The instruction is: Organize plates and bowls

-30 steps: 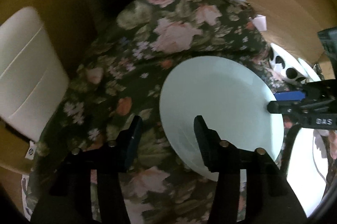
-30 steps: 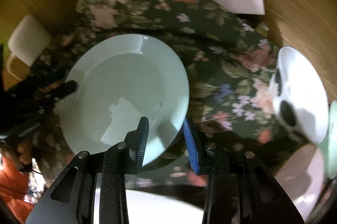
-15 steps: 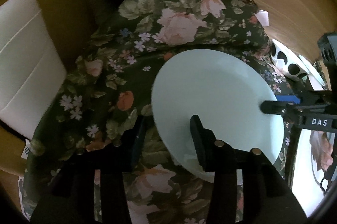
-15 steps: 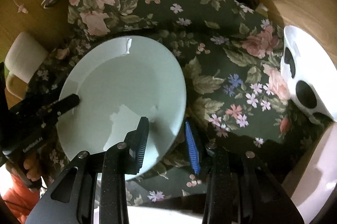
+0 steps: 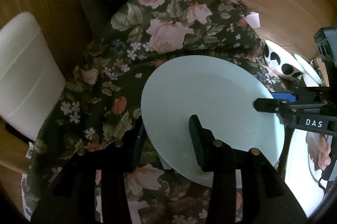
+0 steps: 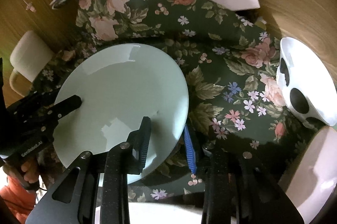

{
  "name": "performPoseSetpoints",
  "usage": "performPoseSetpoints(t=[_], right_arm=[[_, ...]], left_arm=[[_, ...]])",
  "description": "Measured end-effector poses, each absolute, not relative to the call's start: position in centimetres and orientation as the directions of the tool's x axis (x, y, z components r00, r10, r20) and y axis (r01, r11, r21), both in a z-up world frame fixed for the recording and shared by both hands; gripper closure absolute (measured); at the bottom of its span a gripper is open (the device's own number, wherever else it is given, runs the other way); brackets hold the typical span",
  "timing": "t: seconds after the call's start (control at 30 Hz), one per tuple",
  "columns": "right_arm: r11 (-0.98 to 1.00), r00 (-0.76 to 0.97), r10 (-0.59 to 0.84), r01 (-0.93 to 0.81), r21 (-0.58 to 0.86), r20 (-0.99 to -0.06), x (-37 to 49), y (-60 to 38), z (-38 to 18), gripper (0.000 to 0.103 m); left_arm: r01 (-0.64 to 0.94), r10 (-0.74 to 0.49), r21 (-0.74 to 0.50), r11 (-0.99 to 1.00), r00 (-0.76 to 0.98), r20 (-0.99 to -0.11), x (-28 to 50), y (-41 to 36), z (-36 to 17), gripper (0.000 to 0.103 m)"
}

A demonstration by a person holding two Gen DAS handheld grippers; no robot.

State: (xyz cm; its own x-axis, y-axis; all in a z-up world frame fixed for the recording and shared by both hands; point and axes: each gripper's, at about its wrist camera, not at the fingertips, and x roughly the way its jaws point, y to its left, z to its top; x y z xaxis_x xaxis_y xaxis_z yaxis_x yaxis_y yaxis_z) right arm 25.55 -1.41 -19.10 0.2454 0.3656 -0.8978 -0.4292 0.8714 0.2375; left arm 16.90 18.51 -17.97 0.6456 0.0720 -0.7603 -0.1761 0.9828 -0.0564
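— Plate (image 6: 118, 97) position and grip status?

— Pale green, tilted, apparently raised off the floral cloth (image 6: 221, 55), well left of the spotted bowl (image 6: 299, 87). Taken at opposite rims. Right gripper (image 6: 166, 124): closing, with the near-right rim between the jaws, black finger on the upper face, blue pad (image 6: 189, 148) under the edge. Left gripper (image 5: 166, 118): narrowed to a small gap, one finger over the upper face, the other below the rim. Firm contact probable on both sides; exact pad pressure not confirmable from either wrist view.

— Failure modes from here?

— Three, in order of likelihood.
1. Slip. Cause: glossy glaze, a shallow bite at the rim only, and the present tilt. Probable result: slide out of one pinch, then a swing or drop onto the cloth.
2. Levering. Cause: unequal travel or roll between the two hands. Probable result: rim twisted out of the weaker pinch, or a chipped edge.
3. Collision. Cause: a sweep to the right at low height. Probable result: a strike on the spotted bowl or on the pale dish (image 6: 311, 160) at the near right.

— Precautions?

— Complete the right-side closure before any travel. Level before moving. Keep both hands at matched speed and height. Pass above the bowl rim, never beside it. Lower flat onto the chosen stack; release only after full support from below.
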Motion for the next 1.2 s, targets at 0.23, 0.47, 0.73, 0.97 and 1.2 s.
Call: performPoseSetpoints(t=[0.23,0.47,0.73,0.97,1.2], right_arm=[[0.871,0.294,0.382,-0.433,0.234,-0.876,24.1,-2.7,-16.9,0.075],[0.871,0.337,0.401,-0.427,0.241,-0.852,22.4,-5.2,-14.4,0.075],[0.88,0.385,0.4,-0.416,0.23,-0.832,19.8,-6.9,-12.3,0.075],[0.887,0.423,0.398,-0.403,0.225,-0.814,17.8,-8.3,-11.0,0.075],[0.897,0.45,0.393,-0.382,0.225,-0.802,15.8,-10.1,-10.4,0.075]], left_arm=[[-0.167,0.076,-0.051,0.985,0.672,-0.737,15.7,17.7,-16.4,0.062],[-0.147,0.071,-0.049,0.988,0.706,-0.704,13.9,16.3,-14.5,0.062],[-0.125,0.074,-0.029,0.992,0.741,-0.668,11.8,13.7,-13.1,0.062],[-0.099,0.057,-0.028,0.995,0.761,-0.646,10.1,11.5,-12.3,0.062],[-0.068,0.034,-0.029,0.997,0.776,-0.63,8.6,9.5,-11.8,0.062]])
